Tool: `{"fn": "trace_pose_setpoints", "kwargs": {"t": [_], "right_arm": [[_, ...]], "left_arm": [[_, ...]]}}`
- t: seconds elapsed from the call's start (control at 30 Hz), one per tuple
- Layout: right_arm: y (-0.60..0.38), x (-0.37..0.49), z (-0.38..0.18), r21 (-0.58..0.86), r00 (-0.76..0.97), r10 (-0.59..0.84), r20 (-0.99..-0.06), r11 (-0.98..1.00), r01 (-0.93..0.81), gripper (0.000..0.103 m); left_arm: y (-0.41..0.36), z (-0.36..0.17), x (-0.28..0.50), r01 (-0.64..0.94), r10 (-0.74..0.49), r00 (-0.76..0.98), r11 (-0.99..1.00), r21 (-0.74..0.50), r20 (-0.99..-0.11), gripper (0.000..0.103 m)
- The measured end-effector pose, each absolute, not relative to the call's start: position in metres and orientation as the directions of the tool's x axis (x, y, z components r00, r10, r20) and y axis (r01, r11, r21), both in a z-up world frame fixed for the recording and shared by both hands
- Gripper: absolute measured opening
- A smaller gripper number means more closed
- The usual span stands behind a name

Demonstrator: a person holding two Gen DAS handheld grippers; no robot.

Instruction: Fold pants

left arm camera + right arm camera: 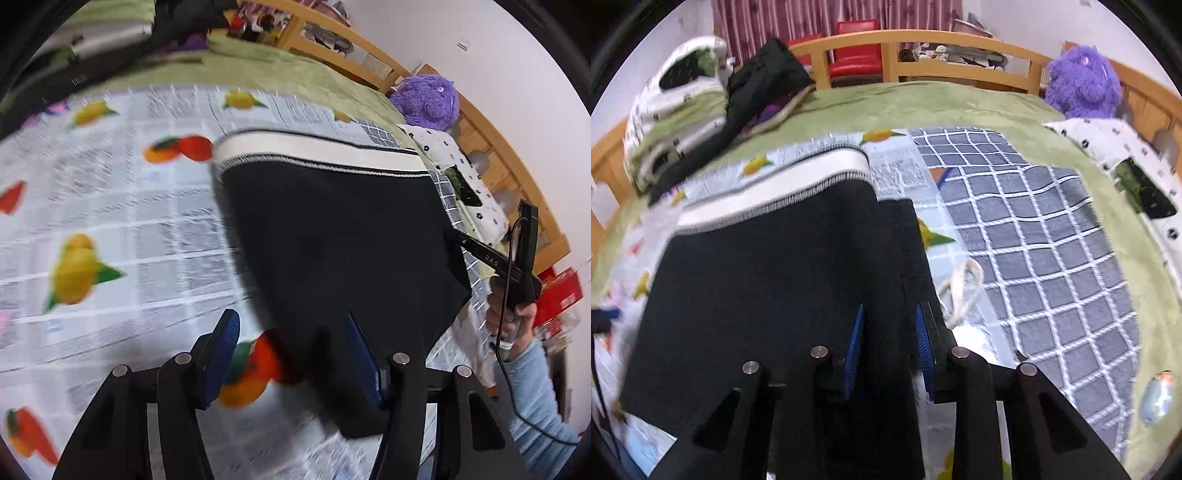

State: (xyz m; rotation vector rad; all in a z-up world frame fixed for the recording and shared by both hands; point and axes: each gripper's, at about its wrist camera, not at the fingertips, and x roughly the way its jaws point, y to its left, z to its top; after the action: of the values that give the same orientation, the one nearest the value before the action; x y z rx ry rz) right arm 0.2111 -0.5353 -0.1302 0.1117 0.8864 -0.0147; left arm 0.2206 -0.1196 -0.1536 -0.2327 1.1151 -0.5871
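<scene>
Lying waistband-away on the bed — black pants; both grippers spread, fabric between unpinched.

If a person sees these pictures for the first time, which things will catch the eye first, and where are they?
First comes the black pants with a white waistband, lying in the middle on the fruit-printed sheet. Next is the fluffy purple plush toy, at the far right by the wooden bed rail. The blue-padded fingers of the right gripper stand low in the picture, with black cloth between them.
</scene>
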Motion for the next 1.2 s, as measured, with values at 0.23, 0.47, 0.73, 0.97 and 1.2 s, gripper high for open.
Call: {"fn": "trace_pose_setpoints", "kwargs": {"t": [0.23,0.47,0.73,0.97,1.2], "right_arm": [[-0.536,0.241,-0.153,0.101,0.602,0.068,-0.796,0.995,0.021,0.055],[-0.536,0.266,-0.164,0.135,0.551,0.11,-0.827,0.991,0.004,0.06],[-0.49,0.232,-0.118,0.226,0.618,0.162,-0.77,0.974,0.027,0.009],[-0.394,0.223,-0.106,0.382,0.586,0.342,-0.735,0.922,-0.06,0.009],[-0.343,0.247,-0.146,0.29,0.575,0.308,-0.758,0.949,-0.126,0.009]], "left_arm": [[-0.145,-0.198,0.252,0.296,-0.622,0.247,0.779,-0.553,-0.744,0.056],[-0.159,-0.208,0.27,0.24,-0.692,0.21,0.721,-0.65,-0.69,0.029],[-0.111,-0.127,0.264,0.333,-0.731,0.258,0.681,-0.652,-0.632,0.011],[-0.008,-0.096,0.26,0.307,-0.573,0.335,0.817,-0.488,-0.748,0.012],[0.03,-0.169,0.259,0.148,-0.427,0.277,0.904,-0.401,-0.861,0.031]]}}
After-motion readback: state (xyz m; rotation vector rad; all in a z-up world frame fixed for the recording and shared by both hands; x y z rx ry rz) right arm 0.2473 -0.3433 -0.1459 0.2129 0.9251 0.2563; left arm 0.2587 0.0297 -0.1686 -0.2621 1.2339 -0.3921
